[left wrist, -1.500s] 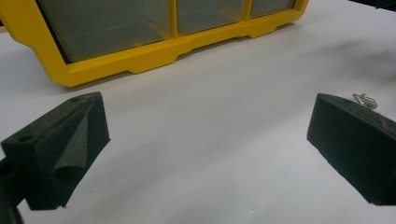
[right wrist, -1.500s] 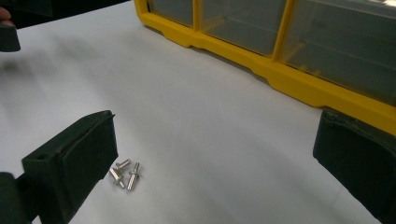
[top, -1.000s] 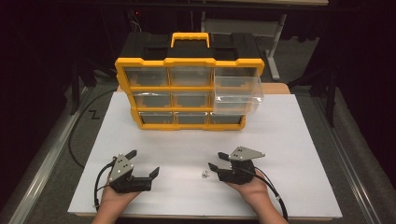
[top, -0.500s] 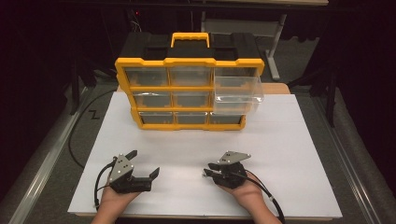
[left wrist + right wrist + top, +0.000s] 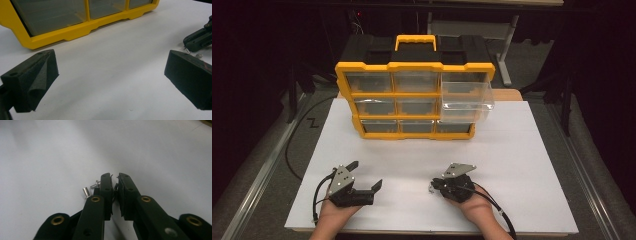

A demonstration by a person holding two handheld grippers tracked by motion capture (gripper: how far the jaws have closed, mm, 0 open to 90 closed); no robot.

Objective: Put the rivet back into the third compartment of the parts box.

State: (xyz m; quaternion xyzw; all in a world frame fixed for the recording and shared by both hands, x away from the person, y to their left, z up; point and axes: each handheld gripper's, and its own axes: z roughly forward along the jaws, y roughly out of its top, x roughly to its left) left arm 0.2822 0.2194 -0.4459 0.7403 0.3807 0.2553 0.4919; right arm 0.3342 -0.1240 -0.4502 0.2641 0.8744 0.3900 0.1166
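A yellow and black drawer organiser (image 5: 414,70) stands at the back of the white board (image 5: 512,150), with its upper right clear drawer (image 5: 466,95) pulled out. Near the front left my left gripper (image 5: 366,174) rests open, nothing between its jaws (image 5: 110,72). My right gripper (image 5: 434,186) sits front right, jaws pressed together down at the board (image 5: 114,178). A small silver rivet (image 5: 86,192) and a tiny screw (image 5: 94,185) lie just outside its left jaw, touching it. From the left gripper view, the right gripper (image 5: 197,40) is over those small parts (image 5: 192,53).
The organiser's lower front edge (image 5: 75,30) lies a short way ahead of the left gripper. Open white board stretches between the grippers and the organiser. Cables trail from both grippers toward the front edge. Dark floor and metal rails surround the table.
My right gripper has slid left to the small metal parts and closed its jaws beside them. The left gripper has not moved.
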